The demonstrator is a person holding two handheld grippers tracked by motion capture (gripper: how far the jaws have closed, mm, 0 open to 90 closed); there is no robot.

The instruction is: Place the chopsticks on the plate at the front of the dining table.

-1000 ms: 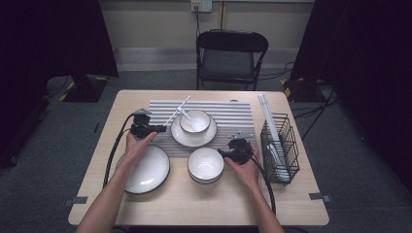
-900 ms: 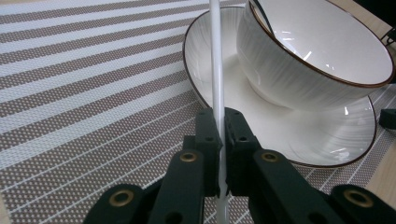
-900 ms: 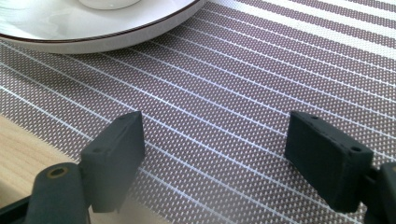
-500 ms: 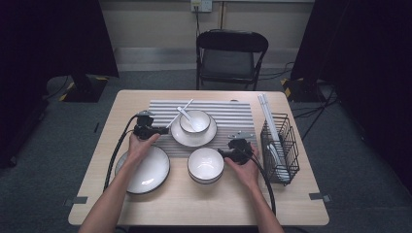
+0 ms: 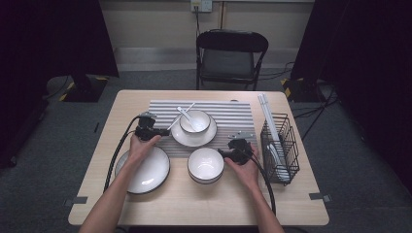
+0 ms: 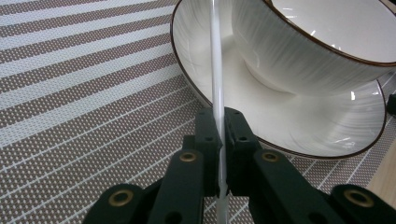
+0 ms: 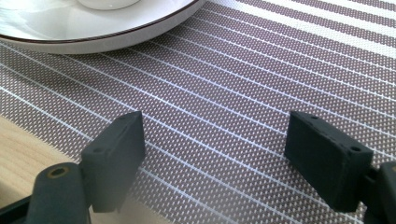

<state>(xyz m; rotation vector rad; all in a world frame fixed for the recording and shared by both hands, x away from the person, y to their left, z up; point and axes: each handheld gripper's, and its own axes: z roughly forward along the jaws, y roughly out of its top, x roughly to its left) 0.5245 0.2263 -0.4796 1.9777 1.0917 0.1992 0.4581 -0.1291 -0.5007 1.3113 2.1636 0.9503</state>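
A thin white chopstick (image 6: 216, 56) runs up between the pads of my left gripper (image 6: 218, 116), which is shut on it. The chopstick's far end lies over the rim of a white plate (image 6: 280, 121) that carries a white bowl (image 6: 303, 51). From above, my left gripper (image 5: 154, 130) sits at the left of that plate (image 5: 180, 139), and the chopstick (image 5: 182, 114) slants up and to the right past the bowl (image 5: 195, 121), which has a white spoon in it. My right gripper (image 7: 219, 140) hangs open over the striped mat (image 7: 261, 70), nothing between its pads.
A second white bowl (image 5: 206, 165) stands just left of my right gripper (image 5: 229, 153). A large plate (image 5: 143, 170) lies under the left forearm. A black wire basket (image 5: 279, 145) with white utensils stands at the right edge. A folding chair (image 5: 231, 53) is behind the table.
The left gripper has shifted only slightly, still holding the chopstick. The right hand has kept still.
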